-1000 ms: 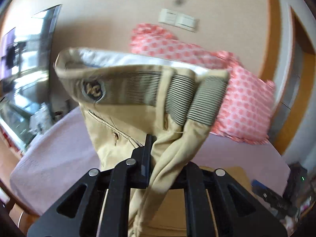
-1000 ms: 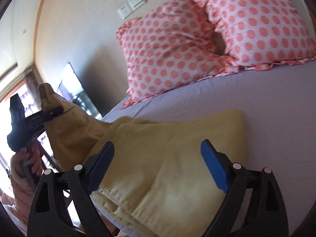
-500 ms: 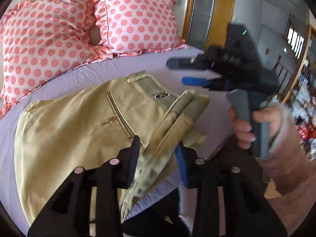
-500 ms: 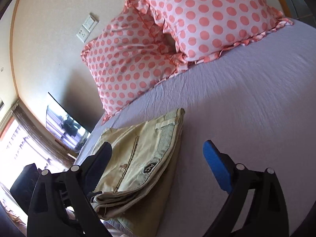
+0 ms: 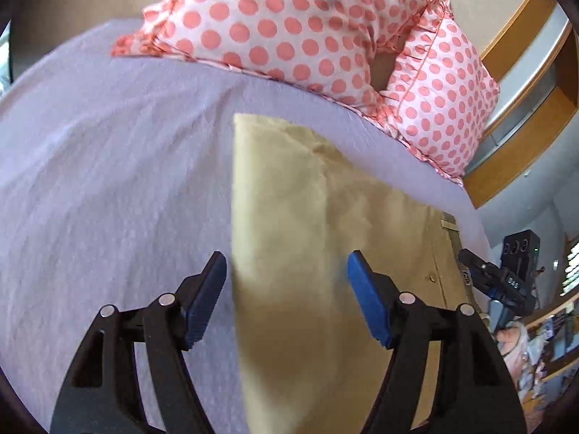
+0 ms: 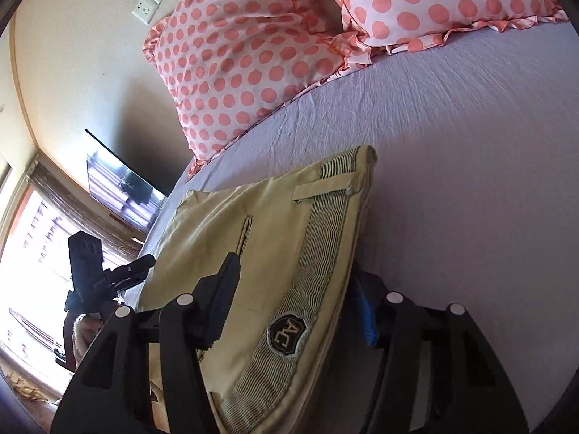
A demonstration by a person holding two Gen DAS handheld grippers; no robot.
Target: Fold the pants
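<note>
Khaki pants (image 5: 307,238) lie folded on the lilac bed sheet (image 5: 108,166). My left gripper (image 5: 287,271) is open and empty, its jaws straddling the folded left edge of the pants. In the right wrist view the waistband with its striped lining and a dark badge (image 6: 287,332) lies on top of the pants (image 6: 253,246). My right gripper (image 6: 293,300) is open with the waistband end between its jaws; the right finger is partly hidden under the fabric. The right gripper also shows at the far right of the left view (image 5: 470,258).
Two pink polka-dot pillows (image 5: 307,25) (image 6: 253,54) lie at the head of the bed. A wooden door frame (image 5: 524,115) is at the right. A dark screen (image 6: 123,184) and a bright window (image 6: 29,253) stand beyond the bed's left side.
My left gripper has let go of the waistband it held and opened above the folded pants. The pants now lie on the bed. My right gripper has moved onto the waistband end.
</note>
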